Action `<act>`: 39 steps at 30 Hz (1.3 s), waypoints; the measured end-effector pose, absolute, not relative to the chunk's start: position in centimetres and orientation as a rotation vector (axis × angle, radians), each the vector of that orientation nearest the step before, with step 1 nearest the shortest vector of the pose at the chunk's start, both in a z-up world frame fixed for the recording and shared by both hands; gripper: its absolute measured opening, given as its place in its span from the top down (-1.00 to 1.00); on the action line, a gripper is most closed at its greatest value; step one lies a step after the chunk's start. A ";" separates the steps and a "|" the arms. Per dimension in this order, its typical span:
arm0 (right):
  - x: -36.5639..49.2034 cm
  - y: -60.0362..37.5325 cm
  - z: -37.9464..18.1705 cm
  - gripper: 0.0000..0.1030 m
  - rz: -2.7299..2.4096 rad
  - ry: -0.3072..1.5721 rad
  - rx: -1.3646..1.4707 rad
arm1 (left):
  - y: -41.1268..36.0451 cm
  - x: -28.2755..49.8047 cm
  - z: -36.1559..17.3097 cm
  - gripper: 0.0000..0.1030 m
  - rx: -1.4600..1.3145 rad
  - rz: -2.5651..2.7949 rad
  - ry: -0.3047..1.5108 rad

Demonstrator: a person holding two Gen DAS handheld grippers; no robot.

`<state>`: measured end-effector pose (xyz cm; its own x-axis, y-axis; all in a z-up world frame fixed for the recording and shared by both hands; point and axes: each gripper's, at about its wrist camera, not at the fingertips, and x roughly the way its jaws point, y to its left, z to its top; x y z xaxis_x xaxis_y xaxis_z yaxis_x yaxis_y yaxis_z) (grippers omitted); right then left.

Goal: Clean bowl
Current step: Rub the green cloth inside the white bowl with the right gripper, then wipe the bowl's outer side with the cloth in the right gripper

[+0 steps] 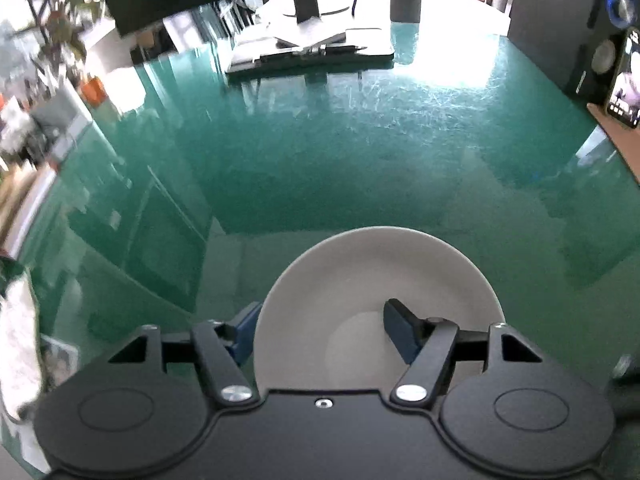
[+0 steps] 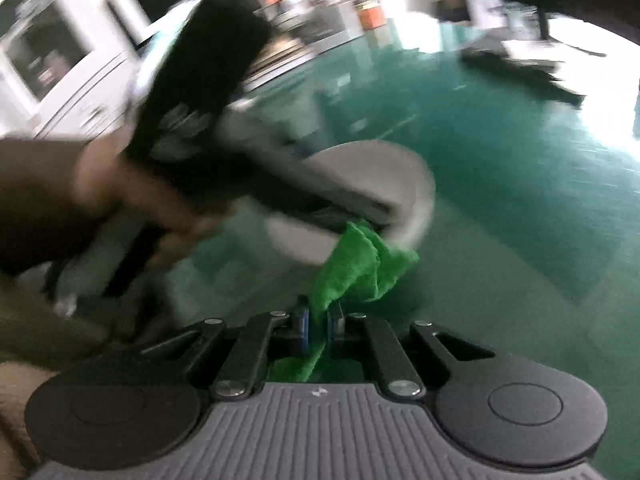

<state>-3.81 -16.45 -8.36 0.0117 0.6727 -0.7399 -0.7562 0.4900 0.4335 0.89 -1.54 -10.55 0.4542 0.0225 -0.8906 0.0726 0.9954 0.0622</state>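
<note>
A pale grey bowl (image 1: 360, 272) sits on the glossy green table (image 1: 360, 140), close under my left gripper (image 1: 322, 308). That gripper straddles the bowl's near rim. One blue-padded finger is outside the left wall and the other is well inside the bowl, so the pads do not pinch the wall. In the right wrist view my right gripper (image 2: 318, 328) is shut on a bright green cloth (image 2: 360, 264). The cloth's free end reaches the near edge of the blurred bowl (image 2: 400, 168). A person's hand (image 2: 160, 208) holds the left gripper over the bowl.
A black stand with white papers (image 1: 312, 52) sits at the back of the table. A dark speaker (image 1: 600, 40) and a lit phone (image 1: 624, 80) stand at the right edge. Potted plants and clutter lie beyond the left side.
</note>
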 end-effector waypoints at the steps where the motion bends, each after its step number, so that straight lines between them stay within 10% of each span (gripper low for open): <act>1: -3.5 -16.4 -8.4 0.85 1.099 1.087 -0.100 | -1.3 0.7 -10.5 -0.28 0.095 -0.035 1.102; 14: -2.1 -16.3 -9.2 0.83 0.924 1.095 -0.087 | 0.4 -0.4 -10.7 -0.33 0.002 -0.033 1.103; 24: 1.8 -23.6 -14.4 0.55 0.534 1.279 0.764 | 0.7 -0.9 -11.0 -0.48 -0.029 -0.043 1.107; 39: 0.3 -23.4 -13.3 0.89 0.708 1.258 0.885 | 0.3 -1.6 -10.6 -0.48 0.073 -0.018 1.085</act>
<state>0.28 -23.44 -13.34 0.1843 0.8507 -0.4922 0.0204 0.4974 0.8673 -1.61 0.28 -10.58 0.4672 0.0210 -0.8839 0.0503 0.9975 0.0503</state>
